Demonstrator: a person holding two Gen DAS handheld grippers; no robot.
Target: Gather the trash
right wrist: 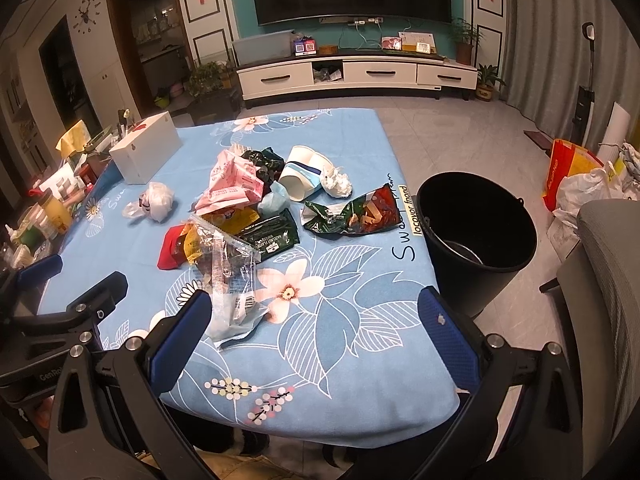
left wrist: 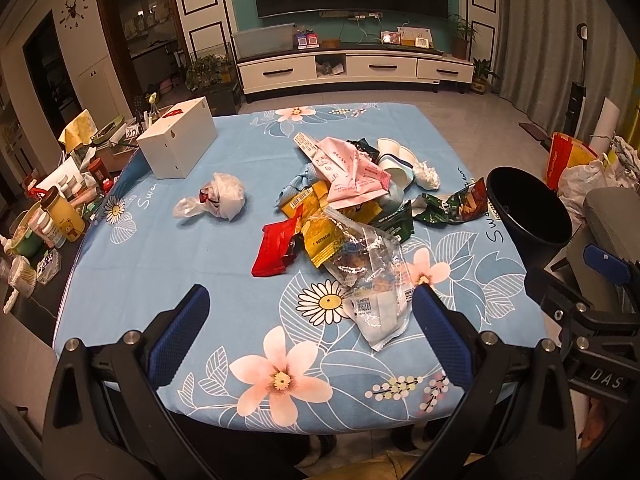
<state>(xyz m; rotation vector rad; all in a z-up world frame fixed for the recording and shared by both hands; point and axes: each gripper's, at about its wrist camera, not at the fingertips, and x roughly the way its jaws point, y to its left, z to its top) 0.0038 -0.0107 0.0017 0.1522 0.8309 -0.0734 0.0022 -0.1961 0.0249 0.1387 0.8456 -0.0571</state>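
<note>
Trash pile [left wrist: 344, 200] sits mid-counter [left wrist: 160, 264] on the blue floral cloth. The clear plastic wrapper [left wrist: 372, 292] is nearest, its long axis running from the pile toward the near edge. Black bucket [right wrist: 478, 236] stands off the counter's right side. Left hand-held gripper [left wrist: 312, 316] is level, low over the near edge, jaws wide apart, empty. Right hand-held gripper [right wrist: 316, 316] has the same pose, spread wide, holding nothing, with the wrapper's end by its left finger.
</note>
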